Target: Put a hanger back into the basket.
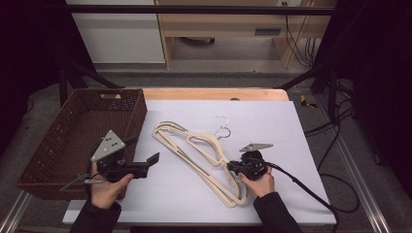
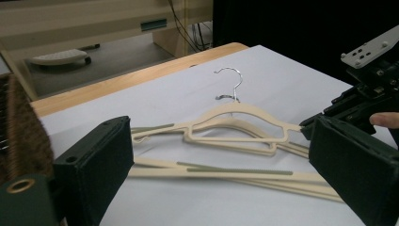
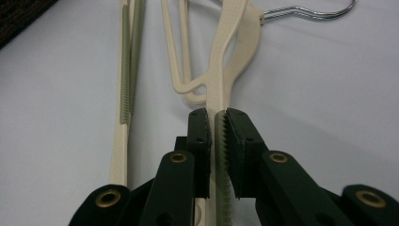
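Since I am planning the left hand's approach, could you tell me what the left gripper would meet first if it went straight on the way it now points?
Probably the cream hangers: the open left gripper looks straight at them across bare white table cover. Depth is hard to judge.

The high view looks forward and down over the table (image 1: 291,126). Each hand-held gripper's camera looks along its own jaws, low and close. All three share the hangers (image 1: 204,155).

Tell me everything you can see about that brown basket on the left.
The brown basket is a shallow rectangular tray of dark woven-looking plastic, its walls full of small holes, with a handle slot cut in the far wall. It looks empty. It sits upright at the table's left edge, beside the white sheet. The left gripper hovers at its near right corner.
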Motion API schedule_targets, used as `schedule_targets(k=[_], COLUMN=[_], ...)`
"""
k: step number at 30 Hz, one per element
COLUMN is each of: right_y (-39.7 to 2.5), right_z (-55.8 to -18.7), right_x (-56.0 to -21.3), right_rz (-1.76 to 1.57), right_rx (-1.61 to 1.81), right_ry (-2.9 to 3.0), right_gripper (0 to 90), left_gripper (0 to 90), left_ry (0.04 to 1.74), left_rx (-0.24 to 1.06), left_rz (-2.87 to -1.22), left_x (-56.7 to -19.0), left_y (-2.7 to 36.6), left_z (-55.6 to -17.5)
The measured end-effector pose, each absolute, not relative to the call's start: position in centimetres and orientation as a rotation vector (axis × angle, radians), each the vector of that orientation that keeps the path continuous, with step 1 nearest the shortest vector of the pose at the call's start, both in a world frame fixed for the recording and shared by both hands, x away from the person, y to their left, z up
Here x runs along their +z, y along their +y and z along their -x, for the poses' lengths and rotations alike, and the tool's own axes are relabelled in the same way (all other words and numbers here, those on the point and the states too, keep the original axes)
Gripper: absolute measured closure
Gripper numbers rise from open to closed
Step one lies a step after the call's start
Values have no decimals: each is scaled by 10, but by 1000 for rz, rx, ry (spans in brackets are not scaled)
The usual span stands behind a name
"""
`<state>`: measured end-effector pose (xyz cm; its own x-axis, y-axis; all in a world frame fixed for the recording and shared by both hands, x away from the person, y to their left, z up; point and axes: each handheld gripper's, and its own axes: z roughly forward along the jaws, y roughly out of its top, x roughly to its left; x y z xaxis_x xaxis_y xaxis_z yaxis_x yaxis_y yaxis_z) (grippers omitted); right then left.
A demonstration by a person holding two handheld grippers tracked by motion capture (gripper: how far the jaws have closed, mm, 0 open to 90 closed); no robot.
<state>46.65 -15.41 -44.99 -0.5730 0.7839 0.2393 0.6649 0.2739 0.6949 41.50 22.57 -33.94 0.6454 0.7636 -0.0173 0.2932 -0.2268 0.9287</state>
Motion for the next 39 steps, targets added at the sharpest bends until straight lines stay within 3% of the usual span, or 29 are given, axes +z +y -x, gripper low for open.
schedule_targets(k=[8,19,33,39], right_y=[-155,-155,-156,-156], right_z=[-465,-463,-461,-459], right_x=[-449,-447,-447,-447], right_rz=[-1346,-1351,-1319,-1317], right_rx=[1199,1212,1228,1225], right_ry=[2381,2377,2383,2374], right_gripper=[808,810,811,811], left_gripper=[88,136,284,401], left_ry=[837,808,819,835], left_rx=[471,387,353,325], left_rz=[-1887,-1936,-2002,-2031], left_x=[-347,-363,-393,-405], left_y=[165,119,74,59], left_z=[-460,-505,-549,-560])
